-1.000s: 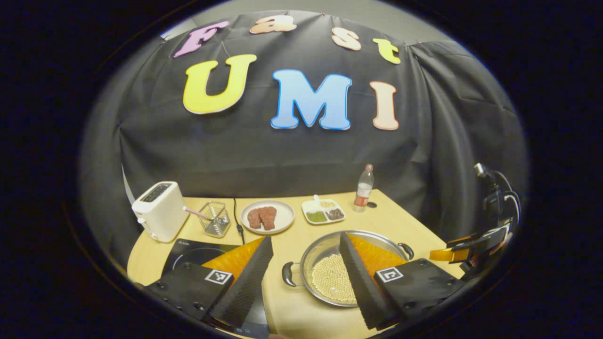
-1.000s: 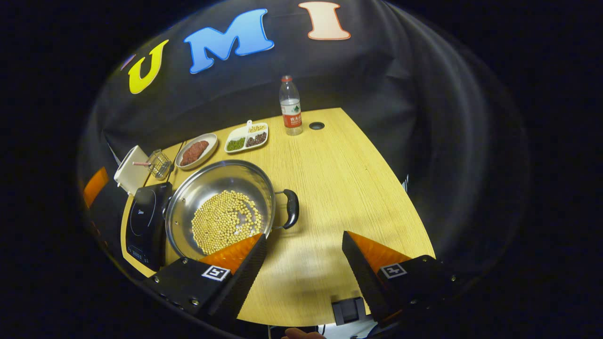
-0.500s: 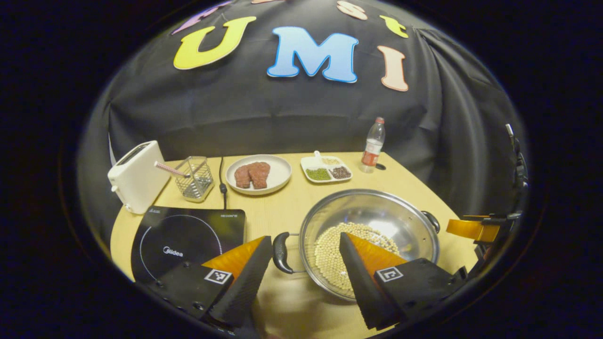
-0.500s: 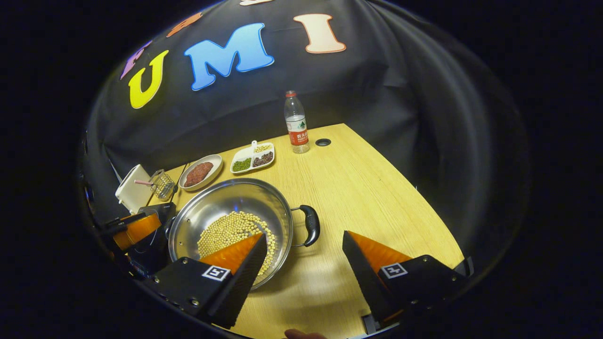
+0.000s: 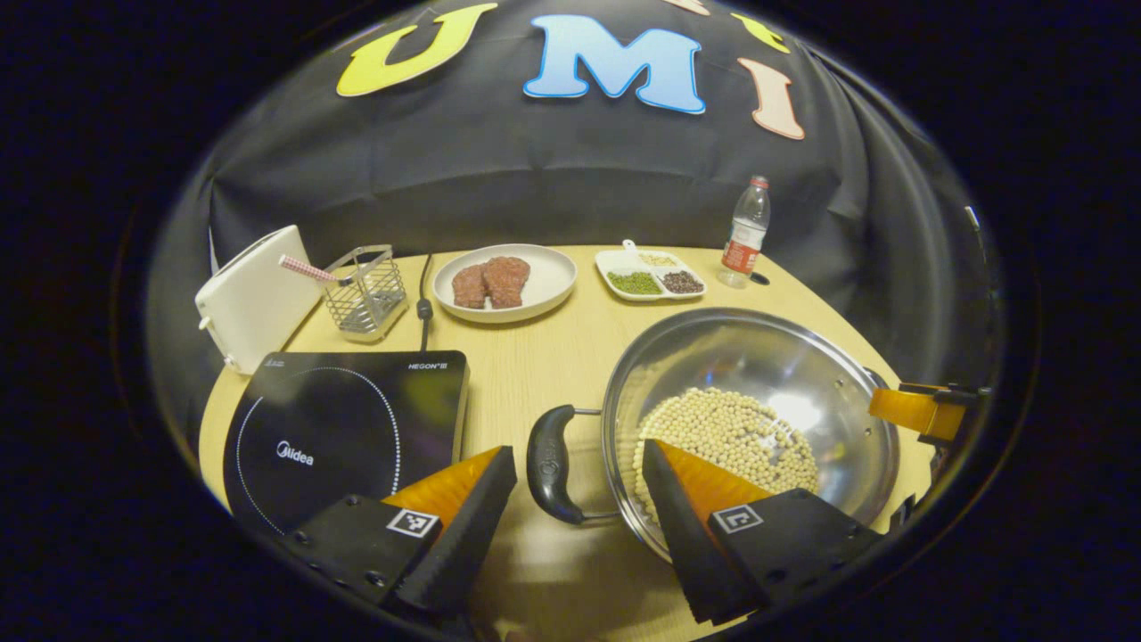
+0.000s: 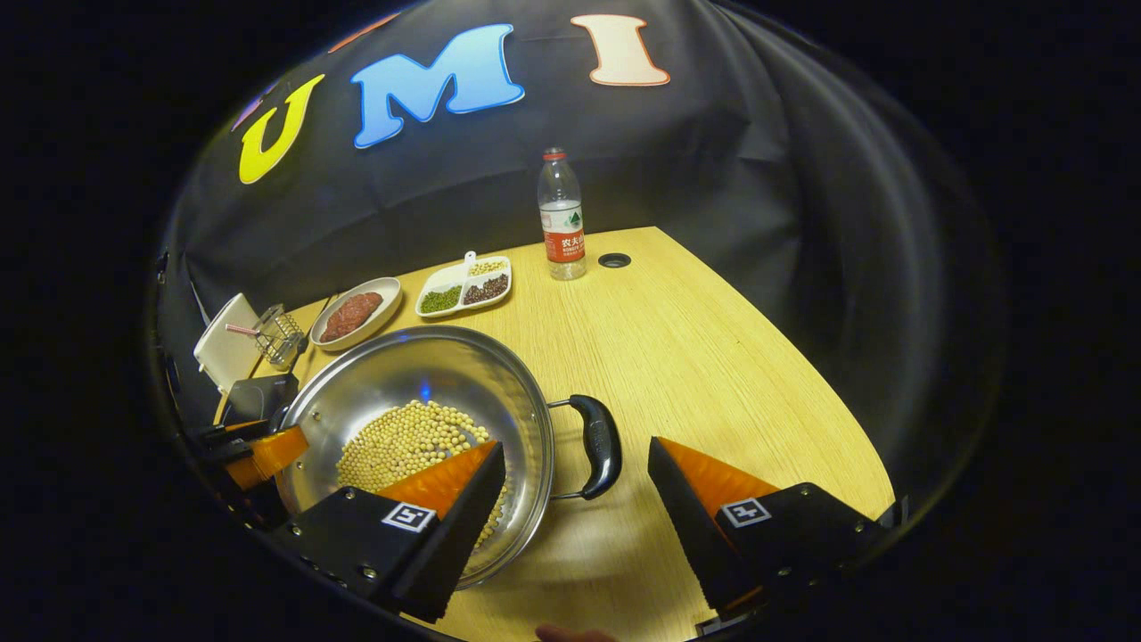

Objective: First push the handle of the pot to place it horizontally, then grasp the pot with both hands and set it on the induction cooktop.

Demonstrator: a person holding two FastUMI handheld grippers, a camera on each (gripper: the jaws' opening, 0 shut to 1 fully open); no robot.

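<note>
- Right now I have the left gripper (image 5: 579, 464) spread wide, its two fingers either side of the pot's near handle (image 5: 551, 464), with nothing pinched between them.
- One left finger (image 5: 686, 517) overlaps the pot's rim in the left gripper view; whether it touches the steel I cannot tell.
- My right gripper (image 6: 575, 464) is spread just as wide, straddling the opposite handle (image 6: 602, 446), gripping nothing.
- From the left gripper view I can also see the right gripper's far finger (image 5: 914, 410) at the pot's other side.
- From the right gripper view, the left gripper's finger (image 6: 267, 450) shows beyond the pot's far rim.
- The pot (image 5: 758, 357) is a wide, shallow, shiny steel pan with a thin rolled rim and two dark loop handles on wire brackets.
- A flat heap of pale yellow beans (image 5: 731, 437) covers part of its bottom; the bare metal beside them catches a bright glare.
- It sits on the desk (image 6: 695, 339) toward the front edge, to the right of the cooktop (image 5: 339, 428) and apart from it.
- The handles point left and right across the desk, roughly level with its front edge.
- The cooktop is a black glass slab near the desk's front left corner, with nothing on it.
- Along the back edge I see a toaster (image 5: 250, 303), a wire basket (image 5: 365, 285), a plate (image 5: 535, 299) of meat, a tray (image 5: 651, 276) and a bottle (image 5: 744, 236).
</note>
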